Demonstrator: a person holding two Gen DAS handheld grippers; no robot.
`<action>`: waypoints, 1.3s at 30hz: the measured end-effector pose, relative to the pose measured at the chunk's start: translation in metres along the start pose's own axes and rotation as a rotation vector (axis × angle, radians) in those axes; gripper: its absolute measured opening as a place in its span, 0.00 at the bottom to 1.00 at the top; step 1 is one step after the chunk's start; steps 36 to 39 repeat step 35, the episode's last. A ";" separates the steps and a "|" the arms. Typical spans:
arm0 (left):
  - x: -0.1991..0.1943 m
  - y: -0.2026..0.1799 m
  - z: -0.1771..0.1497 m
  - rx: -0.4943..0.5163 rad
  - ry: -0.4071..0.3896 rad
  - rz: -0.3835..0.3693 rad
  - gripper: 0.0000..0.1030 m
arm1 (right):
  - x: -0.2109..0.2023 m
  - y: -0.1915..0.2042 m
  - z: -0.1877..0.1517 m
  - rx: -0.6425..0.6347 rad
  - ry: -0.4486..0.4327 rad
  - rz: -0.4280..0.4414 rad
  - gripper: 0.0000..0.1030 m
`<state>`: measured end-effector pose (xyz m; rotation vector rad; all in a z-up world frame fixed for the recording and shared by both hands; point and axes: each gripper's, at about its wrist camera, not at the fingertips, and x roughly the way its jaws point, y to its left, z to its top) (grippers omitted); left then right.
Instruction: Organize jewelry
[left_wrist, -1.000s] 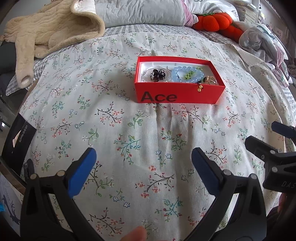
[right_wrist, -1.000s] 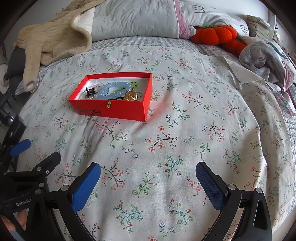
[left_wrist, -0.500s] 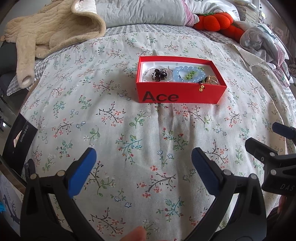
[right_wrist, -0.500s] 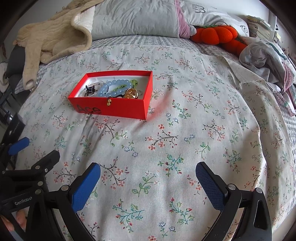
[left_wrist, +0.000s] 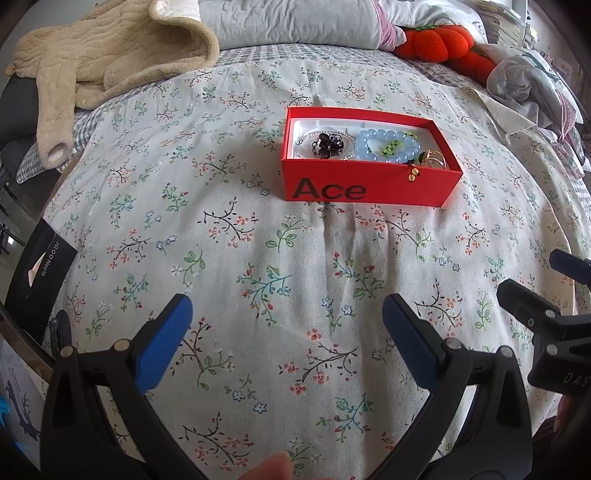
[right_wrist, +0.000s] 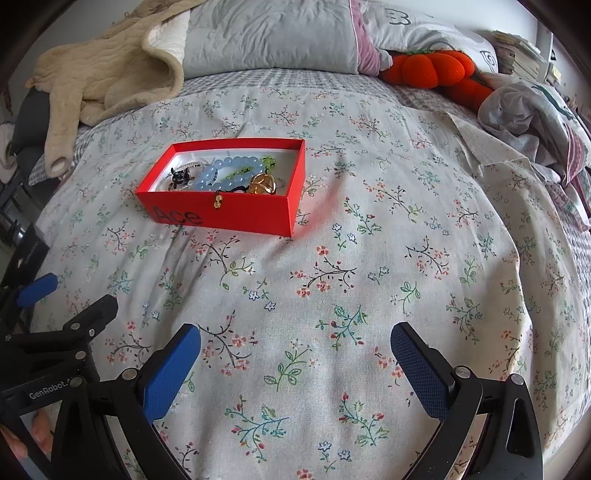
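- Jewelry: pale blue bead bracelet (left_wrist: 386, 144), dark beaded piece (left_wrist: 327, 143) and gold ring (right_wrist: 263, 184) inside the open red cardboard box (left_wrist: 369, 186).
- Our left gripper (left_wrist: 286, 315) and right gripper (right_wrist: 295, 345), well short of that box, have fingers spread, empty.

Floral-quilted bed (right_wrist: 369, 258), grey pillow (right_wrist: 266, 37) at head, daylight.

1. Box (left_wrist: 369, 184) sits on bedspread (left_wrist: 258, 258), mid-bed.
2. In box: dark trinket (left_wrist: 327, 143) left, bead bracelet (left_wrist: 388, 146) centre, ring (left_wrist: 432, 158) right.
3. Pillow (right_wrist: 269, 37) behind box; robe (left_wrist: 110, 55) behind-left; plush (right_wrist: 432, 66) behind-right.
4. Left gripper (left_wrist: 286, 325) and right gripper (right_wrist: 295, 354) before box, apart from it.
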<state>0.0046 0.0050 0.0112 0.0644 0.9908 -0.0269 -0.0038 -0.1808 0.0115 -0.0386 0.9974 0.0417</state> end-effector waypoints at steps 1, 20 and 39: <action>0.000 0.000 0.000 0.000 0.000 0.000 0.99 | 0.000 0.000 0.000 -0.001 0.000 0.001 1.00; 0.002 0.002 -0.002 -0.001 0.011 0.014 0.99 | 0.002 0.002 -0.002 -0.008 0.003 -0.004 1.00; 0.022 0.016 -0.013 -0.026 0.030 0.028 0.99 | 0.016 0.017 -0.010 -0.010 0.011 -0.020 1.00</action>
